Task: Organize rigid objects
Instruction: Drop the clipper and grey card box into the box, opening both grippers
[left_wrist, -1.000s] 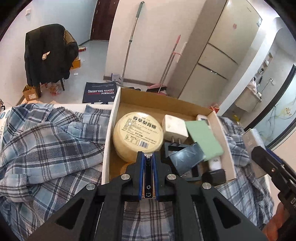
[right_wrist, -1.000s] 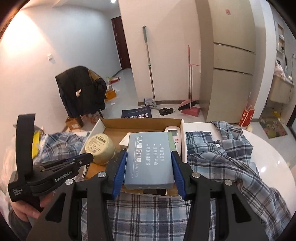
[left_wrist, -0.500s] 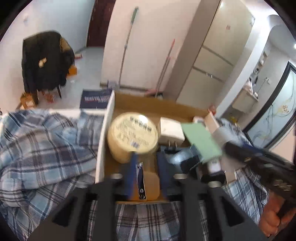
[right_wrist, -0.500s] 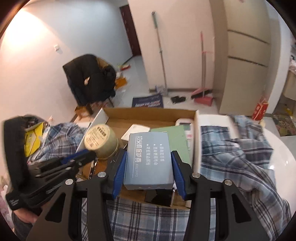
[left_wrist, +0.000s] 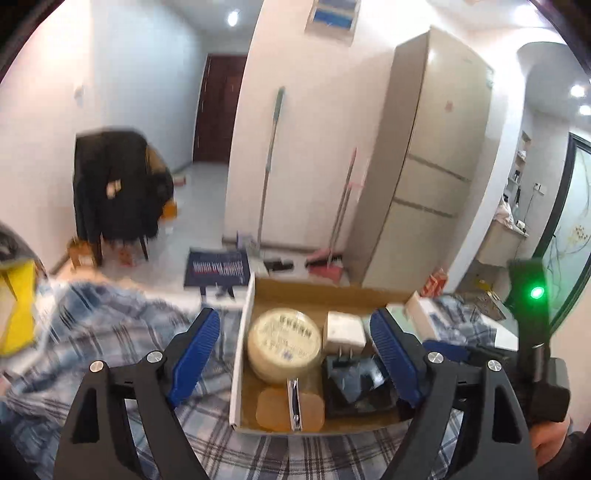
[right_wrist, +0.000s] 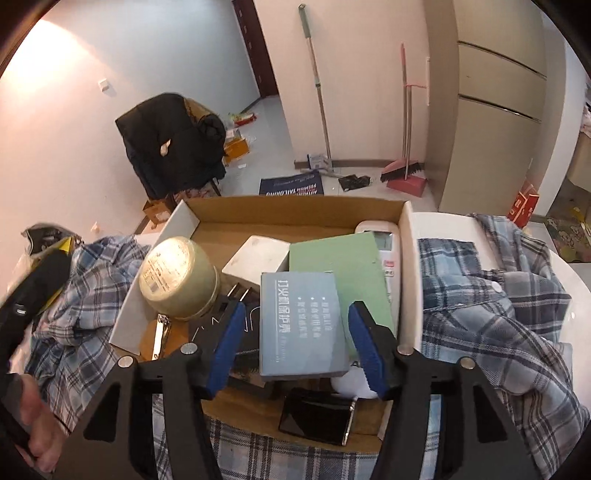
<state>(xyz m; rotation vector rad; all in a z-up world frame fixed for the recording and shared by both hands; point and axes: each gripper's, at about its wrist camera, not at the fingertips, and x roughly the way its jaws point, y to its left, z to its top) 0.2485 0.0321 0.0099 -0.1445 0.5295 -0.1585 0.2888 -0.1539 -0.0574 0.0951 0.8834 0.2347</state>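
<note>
A cardboard box (left_wrist: 325, 291) (right_wrist: 295, 212) on plaid cloth holds a round yellow tin (left_wrist: 283, 344) (right_wrist: 178, 282), a white plug adapter (left_wrist: 345, 331) (right_wrist: 256, 260), a green box (right_wrist: 340, 266), a remote (right_wrist: 386, 247), dark items (left_wrist: 356, 384) and a nail clipper (left_wrist: 294, 404) (right_wrist: 159, 341) lying on an orange pad. My left gripper (left_wrist: 295, 350) is open and empty above the box's near end. My right gripper (right_wrist: 295, 339) is open, its pads either side of a grey-blue box (right_wrist: 301, 328) that lies on the box's contents.
Plaid shirts (left_wrist: 110, 332) (right_wrist: 491, 306) lie on both sides of the box on a white table (right_wrist: 554, 258). A black phone (right_wrist: 317, 419) lies at the box's near end. A yellow item (left_wrist: 14, 314) is at far left. Beyond are a chair, brooms and a cabinet.
The left gripper opened and let the nail clipper drop onto the orange pad, then lifted back. The right gripper moved over the box, lowered the grey-blue box and opened.
</note>
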